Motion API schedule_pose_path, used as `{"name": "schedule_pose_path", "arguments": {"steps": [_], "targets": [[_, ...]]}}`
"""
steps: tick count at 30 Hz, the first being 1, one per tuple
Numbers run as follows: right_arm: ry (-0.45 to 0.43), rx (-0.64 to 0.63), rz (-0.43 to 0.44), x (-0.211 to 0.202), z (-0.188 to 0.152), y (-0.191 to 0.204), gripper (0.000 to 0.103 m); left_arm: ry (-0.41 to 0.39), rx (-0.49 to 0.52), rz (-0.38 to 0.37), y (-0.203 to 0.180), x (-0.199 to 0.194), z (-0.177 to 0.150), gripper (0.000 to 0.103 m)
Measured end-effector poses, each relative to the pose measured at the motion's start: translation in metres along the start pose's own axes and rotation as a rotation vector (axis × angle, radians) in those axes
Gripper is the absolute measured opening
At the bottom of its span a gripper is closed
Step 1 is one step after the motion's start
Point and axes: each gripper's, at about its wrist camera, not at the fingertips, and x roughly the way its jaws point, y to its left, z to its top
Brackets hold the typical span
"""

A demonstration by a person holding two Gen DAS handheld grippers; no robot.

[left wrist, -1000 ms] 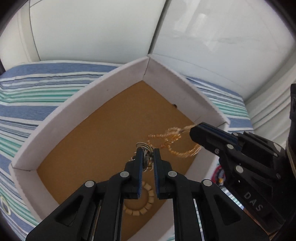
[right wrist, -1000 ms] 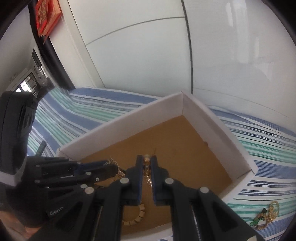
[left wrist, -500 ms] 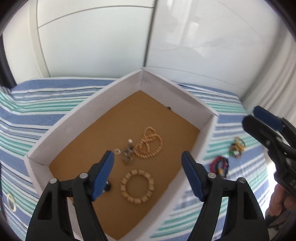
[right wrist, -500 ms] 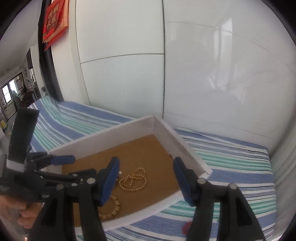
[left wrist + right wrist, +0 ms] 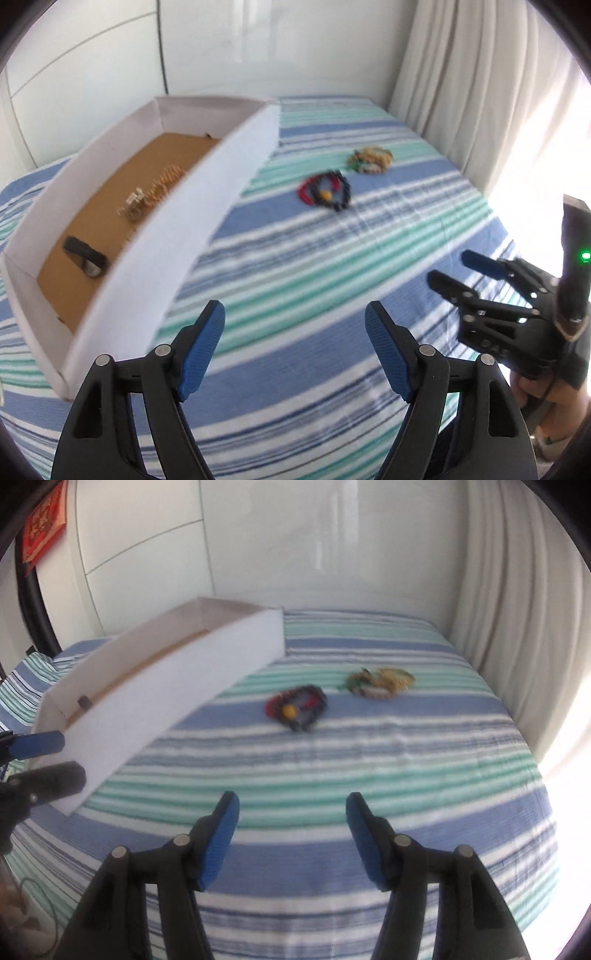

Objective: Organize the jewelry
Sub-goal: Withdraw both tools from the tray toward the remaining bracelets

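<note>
Both grippers, left (image 5: 293, 347) and right (image 5: 291, 834), hover spread and empty over the bed (image 5: 369, 775). Probably readying the next pick: two bracelets (image 5: 297, 707) lie far right of the box (image 5: 147, 266), which holds other pieces.

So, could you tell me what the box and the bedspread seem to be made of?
Box: looks like cardboard, with matte white walls and a bare brown floor; the thin, folded sides suggest it. Bedspread: seemingly woven cloth, matte, with blue, green and white stripes; blur hides the weave.
</note>
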Motion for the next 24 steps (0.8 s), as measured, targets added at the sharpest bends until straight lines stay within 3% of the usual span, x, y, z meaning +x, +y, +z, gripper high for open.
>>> {"name": "schedule_pose_path", "arguments": {"steps": [4,8,24], "targets": [[0.012,0.051,-0.052,-0.015,-0.028,-0.024,0.061,0.068,0.020,-0.045,-0.026,0.018,-0.019,0.079],[0.004,0.106,-0.057,-0.019,-0.039,-0.034,0.061,0.067,0.039,-0.059,-0.040,0.016,-0.022,0.079],[0.059,0.096,0.079,0.020,-0.017,-0.018,0.061,0.049,-0.002,0.010,-0.021,0.028,-0.009,0.080]]}}
